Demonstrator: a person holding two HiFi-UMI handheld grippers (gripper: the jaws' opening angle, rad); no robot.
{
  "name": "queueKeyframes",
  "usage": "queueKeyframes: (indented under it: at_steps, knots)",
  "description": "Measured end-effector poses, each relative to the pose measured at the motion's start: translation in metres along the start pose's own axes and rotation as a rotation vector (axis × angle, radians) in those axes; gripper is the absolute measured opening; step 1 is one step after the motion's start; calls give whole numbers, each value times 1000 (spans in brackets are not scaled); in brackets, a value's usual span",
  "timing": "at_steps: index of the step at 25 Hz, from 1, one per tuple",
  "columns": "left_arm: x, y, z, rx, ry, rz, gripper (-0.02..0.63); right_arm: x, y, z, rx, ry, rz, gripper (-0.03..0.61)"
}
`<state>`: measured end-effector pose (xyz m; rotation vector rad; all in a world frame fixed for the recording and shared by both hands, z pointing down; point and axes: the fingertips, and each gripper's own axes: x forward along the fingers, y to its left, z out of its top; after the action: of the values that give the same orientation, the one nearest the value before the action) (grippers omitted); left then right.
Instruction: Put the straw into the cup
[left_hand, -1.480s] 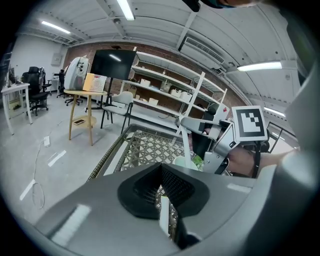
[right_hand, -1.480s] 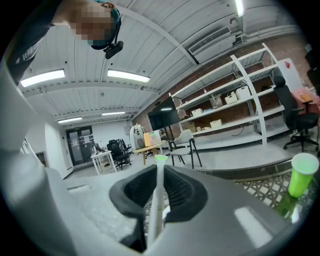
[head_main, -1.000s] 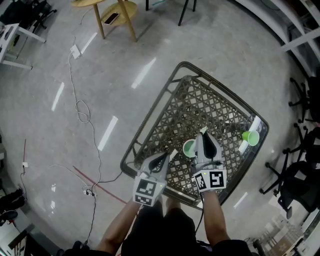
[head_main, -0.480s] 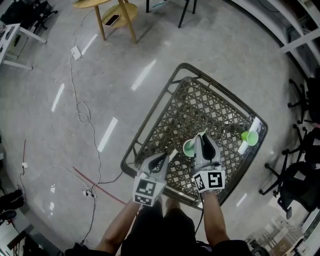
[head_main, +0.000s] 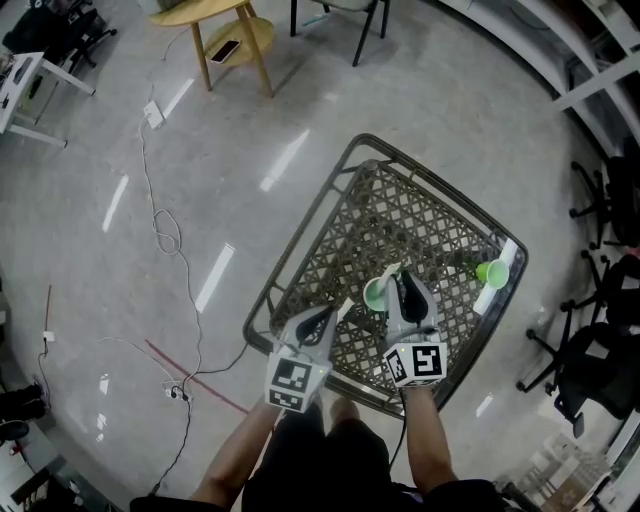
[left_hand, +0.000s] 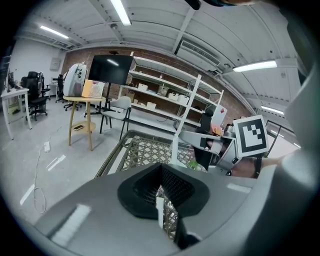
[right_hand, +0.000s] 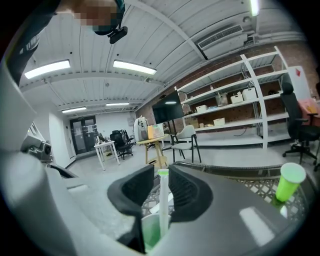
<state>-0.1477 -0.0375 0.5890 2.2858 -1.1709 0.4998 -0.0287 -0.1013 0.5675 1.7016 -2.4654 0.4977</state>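
Observation:
A green cup (head_main: 374, 294) stands near the front of the lattice table (head_main: 300, 240). A white straw with a green tip (right_hand: 163, 200) stands upright in that cup (right_hand: 150, 232). My right gripper (right_hand: 161, 172) (head_main: 400, 282) is around the straw. Its jaws have just been opening, and the pads stand a little off the straw on either side. My left gripper (left_hand: 161, 170) (head_main: 335, 312) sits just left of the cup. It is shut on a thin white paper strip (left_hand: 159, 212).
A second green cup (head_main: 492, 272) (right_hand: 289, 180) stands at the table's right edge beside a white packet (head_main: 503, 262). Cables (head_main: 165, 230) trail over the floor at the left. A wooden stool (head_main: 225, 25) is far back, and office chairs (head_main: 600, 330) crowd the right.
Both grippers stay where they were beside the near cup. Only the head view has shifted a little, so the table sits slightly higher in the picture.

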Motion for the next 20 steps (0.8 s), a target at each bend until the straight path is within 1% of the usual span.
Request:
queueKeyframes:
  at_steps: [8,12,16,20]
  knots:
    - [-28,-20,25,25,-49,0,6,-31,17,27,-25,-7,18,80]
    - [-43,-32,39,44,-80,2,6,-50,27,40,-53,-3,29,80]
    - [-63,-45,51,65,-108,8,6,-73,40,56,-113,-2,25,80]
    - [-84,-59,60,83,-138,13,6,-95,50,72,-124,-21,23,77]
